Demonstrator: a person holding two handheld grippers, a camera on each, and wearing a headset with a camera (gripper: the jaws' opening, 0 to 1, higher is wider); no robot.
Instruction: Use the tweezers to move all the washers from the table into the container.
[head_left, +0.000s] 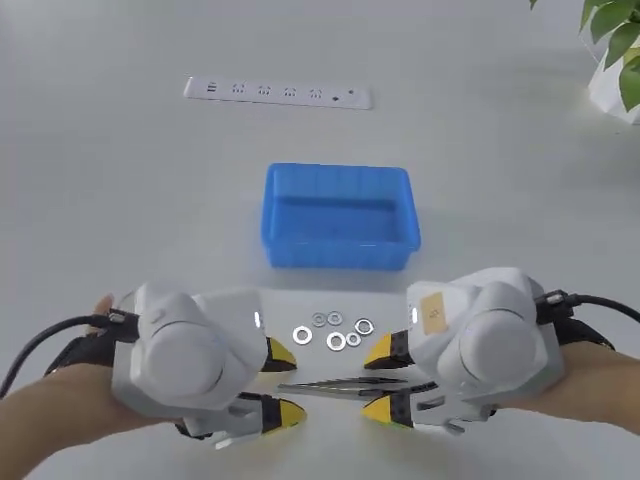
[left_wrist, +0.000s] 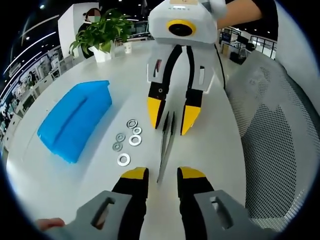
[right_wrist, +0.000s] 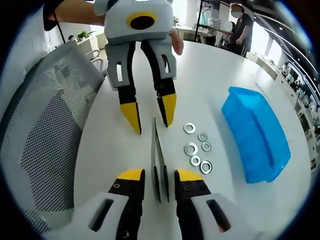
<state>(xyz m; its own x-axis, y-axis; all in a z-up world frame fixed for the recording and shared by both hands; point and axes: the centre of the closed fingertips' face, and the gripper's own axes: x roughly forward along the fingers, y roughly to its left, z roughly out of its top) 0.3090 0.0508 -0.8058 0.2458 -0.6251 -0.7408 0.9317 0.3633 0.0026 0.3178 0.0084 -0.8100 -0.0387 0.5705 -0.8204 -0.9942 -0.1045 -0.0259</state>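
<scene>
Thin metal tweezers (head_left: 340, 384) lie flat on the white table between my two grippers. Their joined end points toward my left gripper (head_left: 287, 382), and their split end reaches in between the jaws of my right gripper (head_left: 378, 380). Both grippers are open and hold nothing. In the left gripper view the tweezers (left_wrist: 166, 145) run from my own jaws (left_wrist: 163, 175) up to the other gripper. In the right gripper view the tweezers (right_wrist: 158, 160) sit inside my open jaws (right_wrist: 160, 176). Several steel washers (head_left: 335, 330) lie just beyond the tweezers. The blue container (head_left: 338, 215) stands behind the washers.
A white power strip (head_left: 277, 92) lies at the far side of the table, and a potted plant (head_left: 615, 50) stands at the far right. A grey mesh chair (left_wrist: 270, 130) sits at the table's near edge. The washers (right_wrist: 197, 147) lie between the tweezers and the container (right_wrist: 257, 132).
</scene>
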